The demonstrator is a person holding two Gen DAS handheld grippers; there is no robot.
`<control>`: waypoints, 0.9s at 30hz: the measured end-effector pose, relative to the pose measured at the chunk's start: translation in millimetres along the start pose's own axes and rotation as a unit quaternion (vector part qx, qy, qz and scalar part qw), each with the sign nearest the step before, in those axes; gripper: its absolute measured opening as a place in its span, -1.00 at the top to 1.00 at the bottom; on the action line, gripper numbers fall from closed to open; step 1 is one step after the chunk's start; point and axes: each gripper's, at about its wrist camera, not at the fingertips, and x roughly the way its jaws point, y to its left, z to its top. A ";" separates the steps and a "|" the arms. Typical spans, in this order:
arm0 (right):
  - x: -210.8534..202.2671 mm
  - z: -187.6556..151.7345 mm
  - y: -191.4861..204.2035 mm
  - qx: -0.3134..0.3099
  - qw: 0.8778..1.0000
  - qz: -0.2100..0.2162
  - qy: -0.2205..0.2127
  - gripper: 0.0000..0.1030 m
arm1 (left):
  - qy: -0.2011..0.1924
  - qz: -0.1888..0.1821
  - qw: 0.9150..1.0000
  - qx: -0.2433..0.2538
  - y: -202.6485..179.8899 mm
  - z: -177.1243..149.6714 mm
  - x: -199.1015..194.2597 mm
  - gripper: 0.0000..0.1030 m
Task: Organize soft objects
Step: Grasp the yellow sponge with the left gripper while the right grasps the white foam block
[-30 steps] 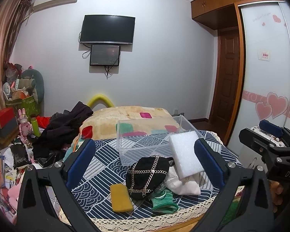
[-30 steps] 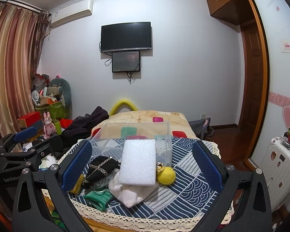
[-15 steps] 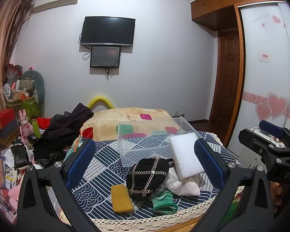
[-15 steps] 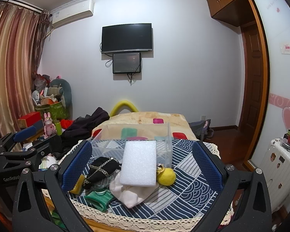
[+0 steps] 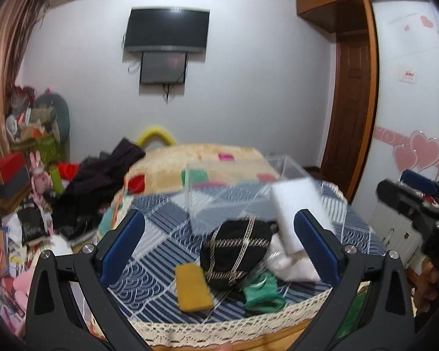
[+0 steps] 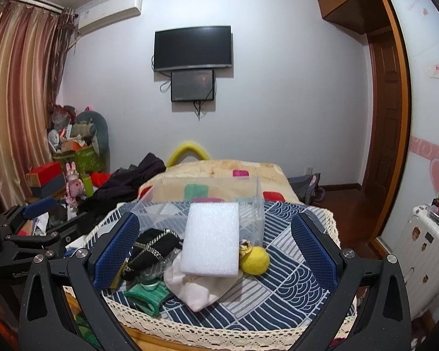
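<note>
A pile of soft things lies on the blue patterned tablecloth (image 6: pixel 281 286): a white foam block (image 6: pixel 210 242), a black pouch with gold chain (image 5: pixel 237 251), a yellow sponge (image 5: pixel 191 286), a green cloth (image 6: pixel 146 291), a white cloth (image 6: pixel 196 289) and a yellow ball (image 6: pixel 256 260). A clear plastic box (image 6: pixel 202 201) stands behind them. My left gripper (image 5: pixel 219 248) is open and empty, above the table's near edge. My right gripper (image 6: pixel 213 248) is open and empty, in front of the foam block (image 5: pixel 298 204).
A bed with a beige blanket (image 6: pixel 219 172) and dark clothes (image 5: pixel 102 175) lies behind the table. Clutter and boxes (image 6: pixel 46 175) fill the left floor. A white suitcase (image 6: pixel 424 248) stands at the right, beside a wardrobe and wooden door (image 5: pixel 351 117).
The left wrist view has shifted and blurred, moving closer and lower toward the pile. The right gripper barely moved. Both stay open and empty.
</note>
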 end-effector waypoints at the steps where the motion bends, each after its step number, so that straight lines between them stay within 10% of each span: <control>1: 2.6 -1.7 0.2 0.000 1.000 0.000 0.004 -1.00 | 0.010 0.000 1.000 -0.002 3.7 -3.2 4.7 -1.00; 17: 73.4 -35.9 5.3 -0.010 0.995 -0.001 0.103 -1.00 | 0.141 0.024 0.989 -0.031 45.8 -64.8 72.3 -0.98; 27: 112.2 -43.5 2.5 -0.012 0.990 -0.005 0.143 -1.00 | 0.189 -0.002 0.981 -0.046 48.6 -84.5 99.3 0.06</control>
